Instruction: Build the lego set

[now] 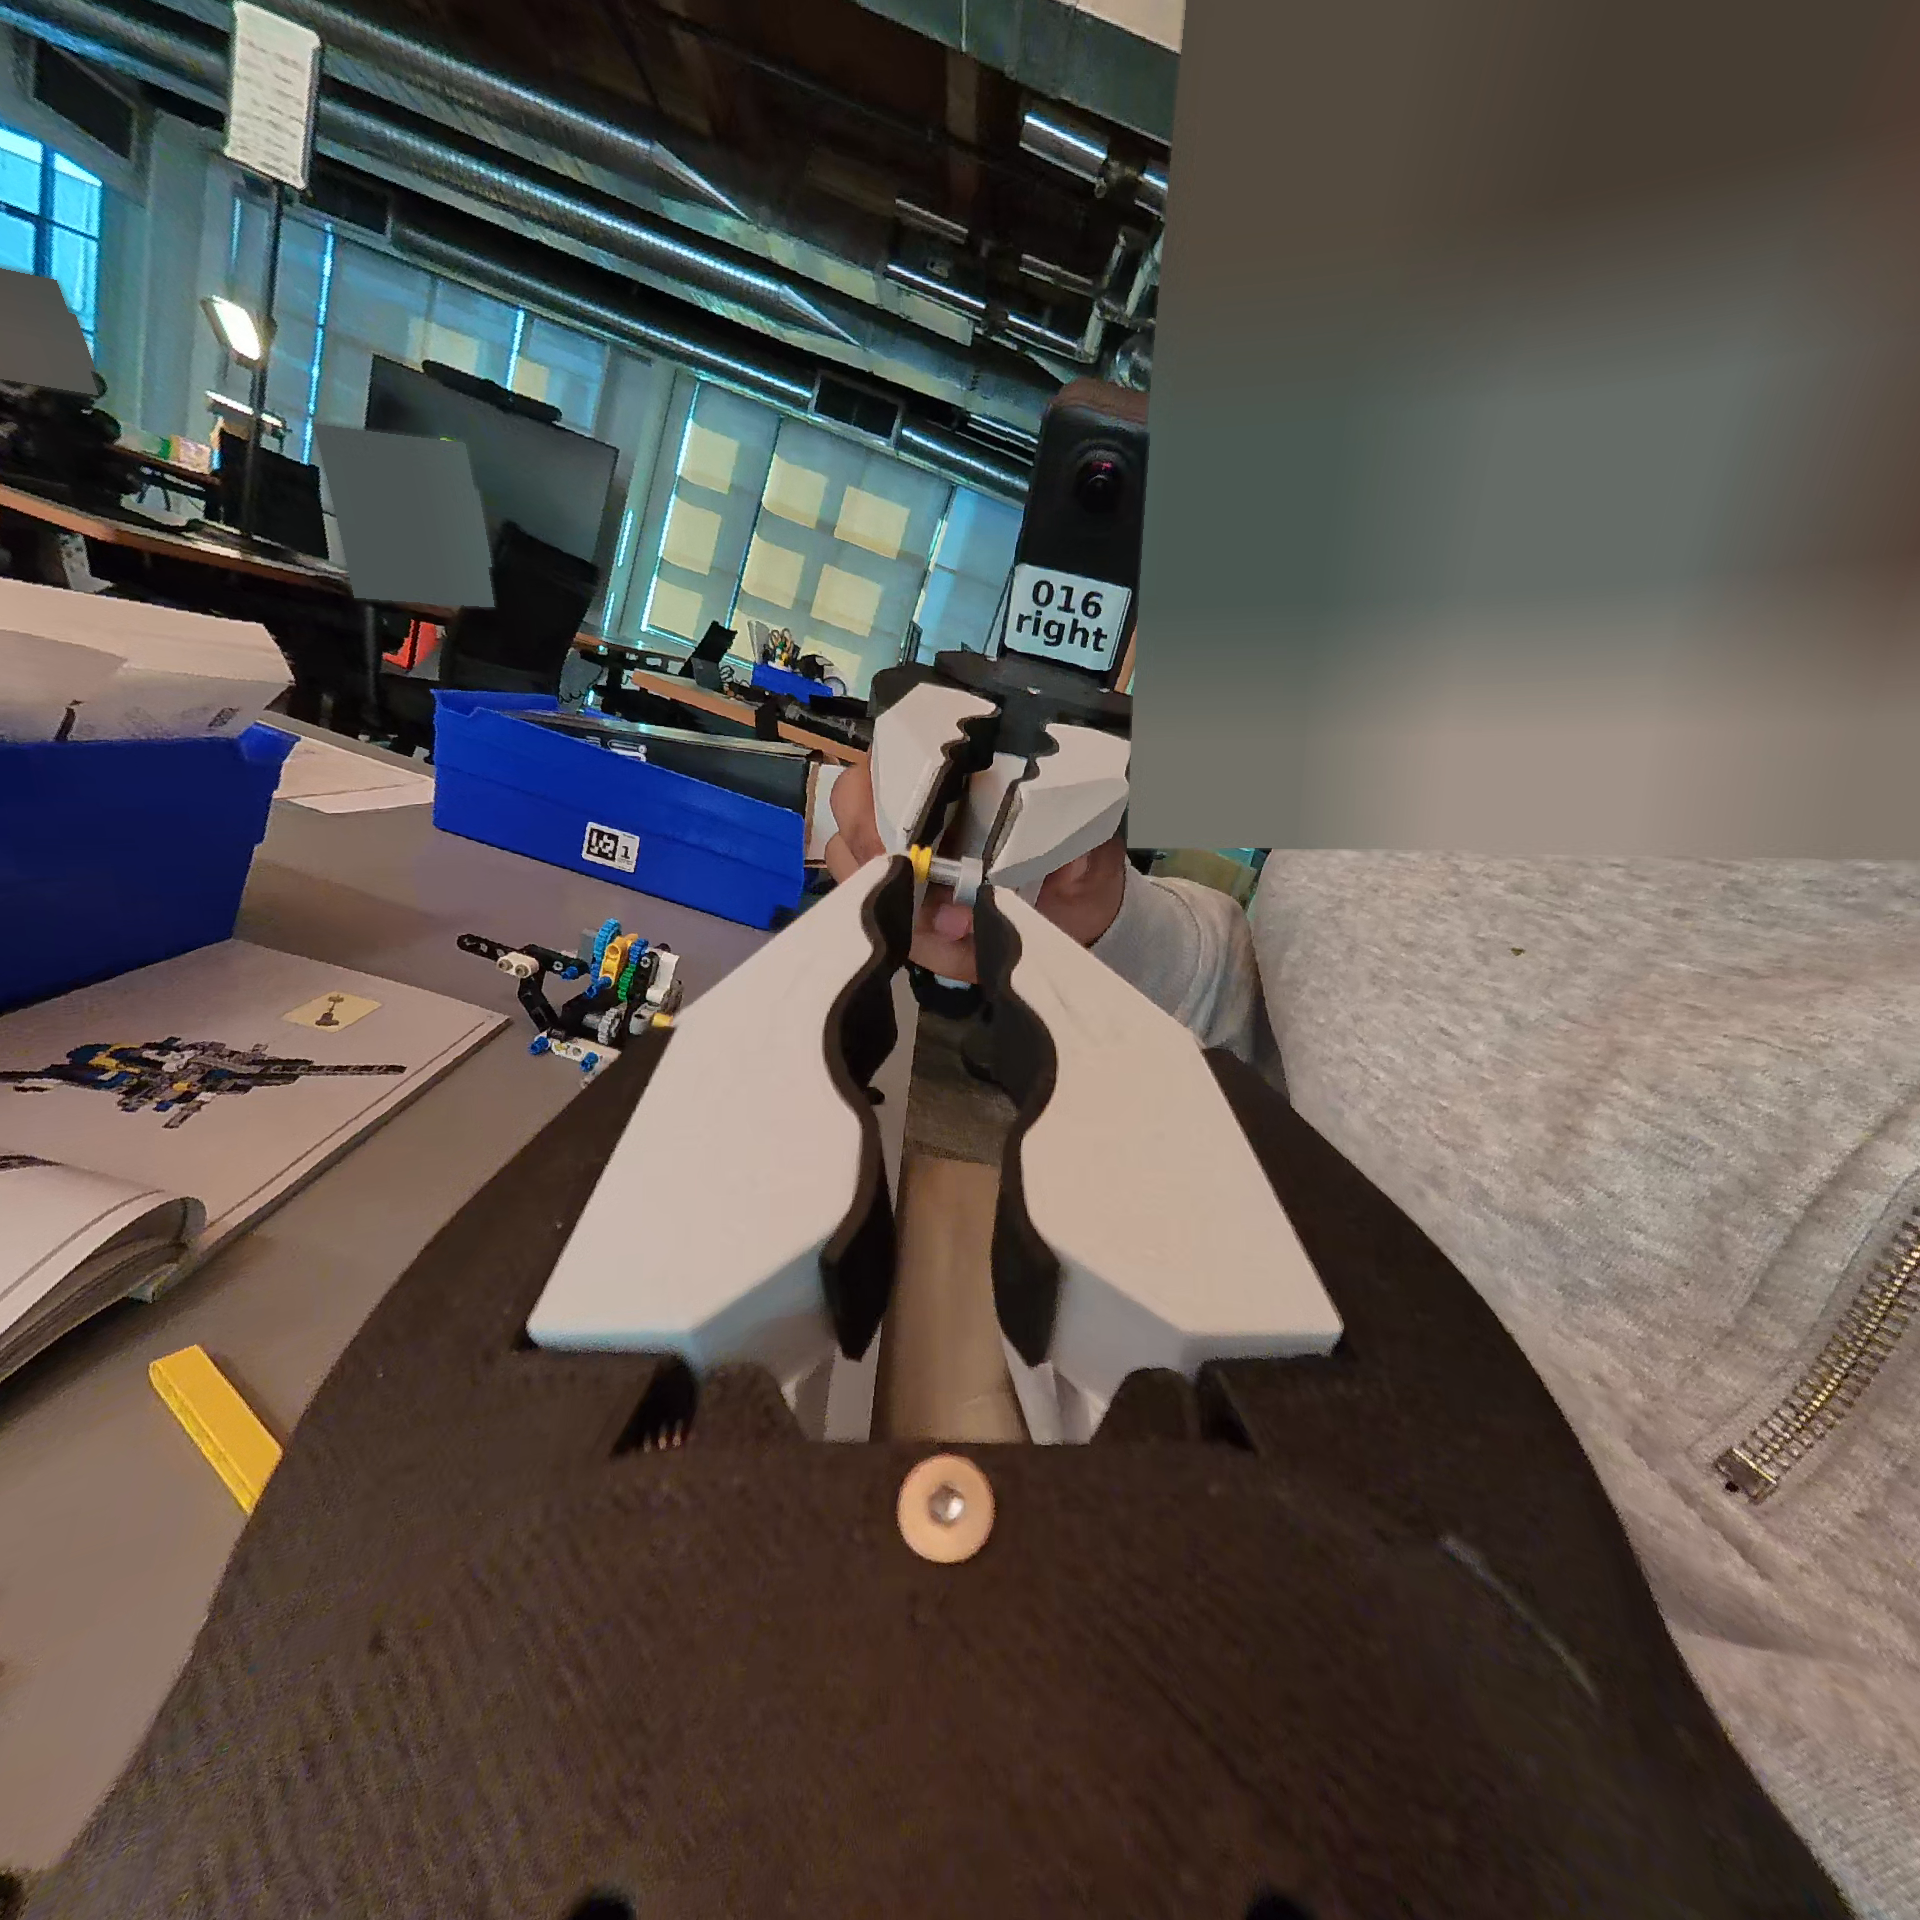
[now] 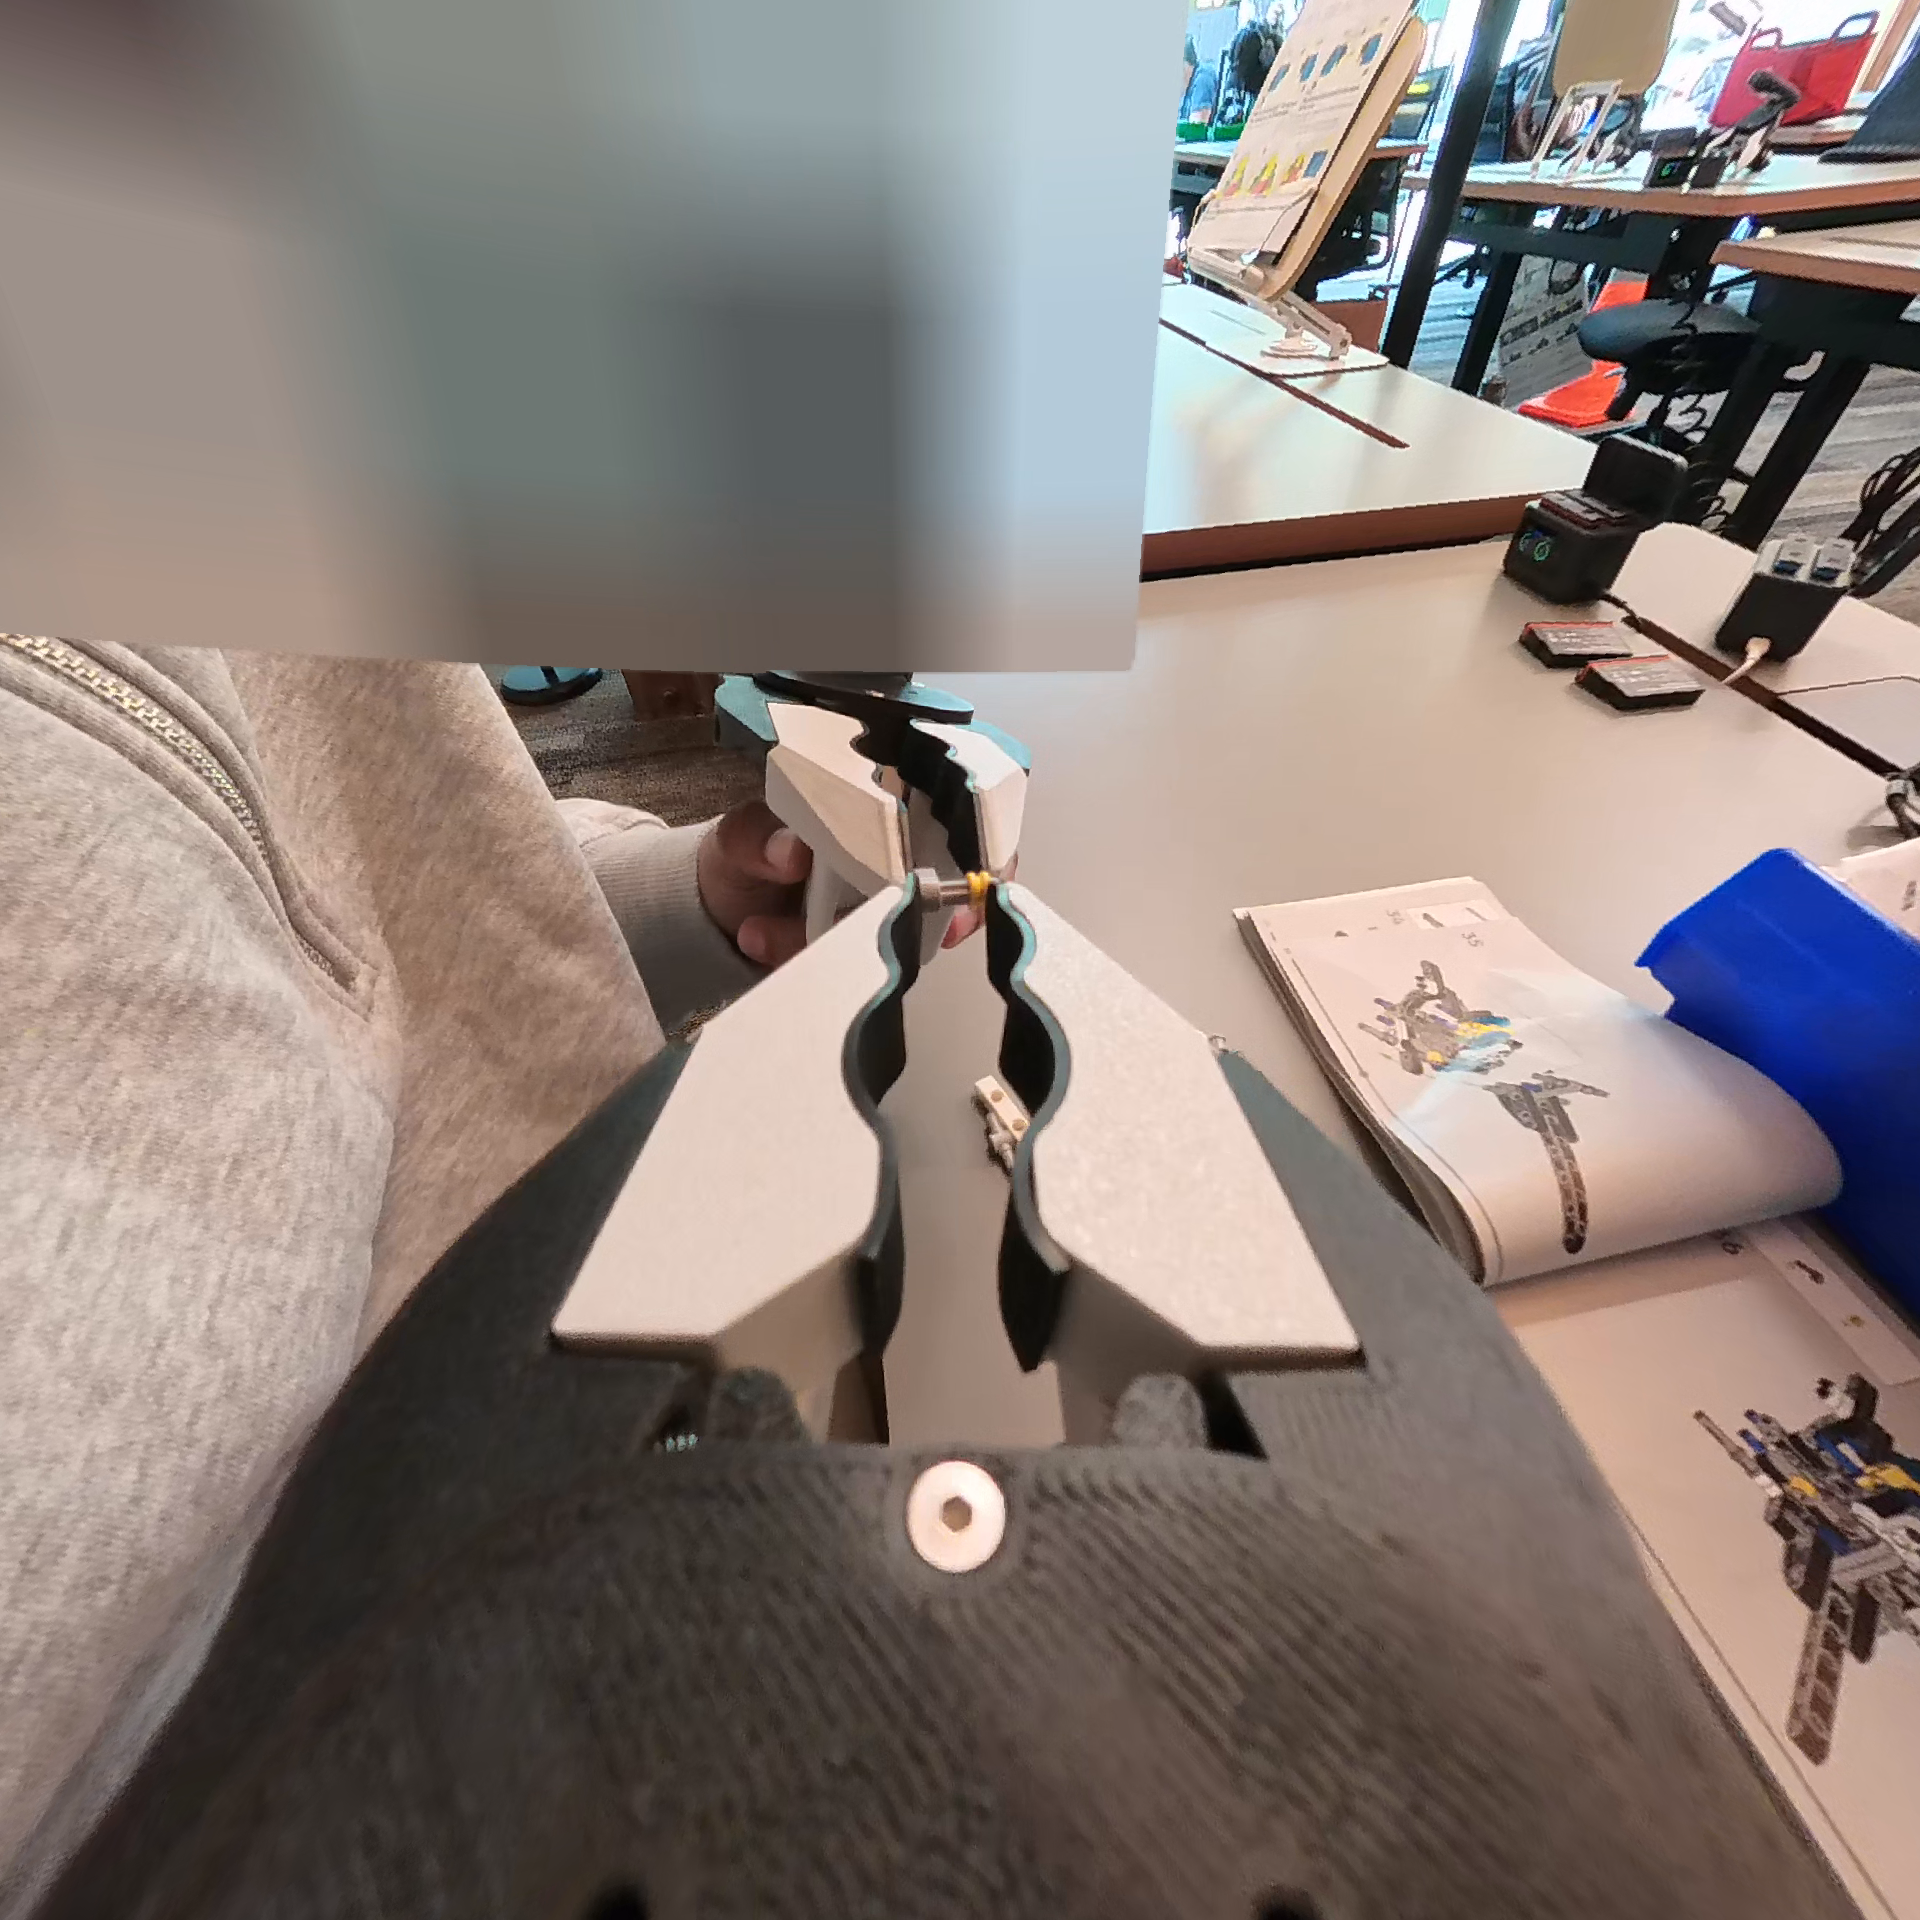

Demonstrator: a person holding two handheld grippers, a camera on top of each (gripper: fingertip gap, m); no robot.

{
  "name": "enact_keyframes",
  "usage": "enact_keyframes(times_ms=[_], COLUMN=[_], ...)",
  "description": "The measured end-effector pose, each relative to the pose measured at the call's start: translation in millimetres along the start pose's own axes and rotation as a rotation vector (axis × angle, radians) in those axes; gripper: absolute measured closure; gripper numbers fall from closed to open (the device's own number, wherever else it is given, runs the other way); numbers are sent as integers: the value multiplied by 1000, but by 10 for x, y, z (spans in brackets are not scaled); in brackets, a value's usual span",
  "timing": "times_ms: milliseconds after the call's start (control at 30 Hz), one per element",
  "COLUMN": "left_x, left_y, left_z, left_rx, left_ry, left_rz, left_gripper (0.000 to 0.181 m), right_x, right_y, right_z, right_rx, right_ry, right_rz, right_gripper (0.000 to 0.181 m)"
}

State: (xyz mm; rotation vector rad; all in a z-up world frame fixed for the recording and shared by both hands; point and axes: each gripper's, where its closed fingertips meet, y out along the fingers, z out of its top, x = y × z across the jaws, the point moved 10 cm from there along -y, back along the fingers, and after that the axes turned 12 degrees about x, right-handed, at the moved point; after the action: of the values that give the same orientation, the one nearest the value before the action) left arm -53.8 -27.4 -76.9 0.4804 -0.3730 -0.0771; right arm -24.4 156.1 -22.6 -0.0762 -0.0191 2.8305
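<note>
left wrist view only: lego model [image 1: 582, 987]

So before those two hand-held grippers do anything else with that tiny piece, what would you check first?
1. Piece held at both ends, up in the air: ok.
2. Left hand-held gripper on the yellow end: ok.
3. Right hand-held gripper on the grey end: ok.
4. Yellow part fully seated: cannot tell, too small.
5. Model on the table, clear of both: ok.
6. Manual open in sight: ok.
</note>
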Motion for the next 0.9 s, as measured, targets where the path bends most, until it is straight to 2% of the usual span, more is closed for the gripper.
enact_keyframes(times_ms=[900], left_x=[-8], left_y=[4], left_z=[-16], left_rx=[-18], left_ry=[2], left_rz=[-1], left_gripper=[179], right_x=[1], right_y=[-10], right_z=[-34], right_rx=[0], right_ry=[-6], right_rz=[4], right_gripper=[176])
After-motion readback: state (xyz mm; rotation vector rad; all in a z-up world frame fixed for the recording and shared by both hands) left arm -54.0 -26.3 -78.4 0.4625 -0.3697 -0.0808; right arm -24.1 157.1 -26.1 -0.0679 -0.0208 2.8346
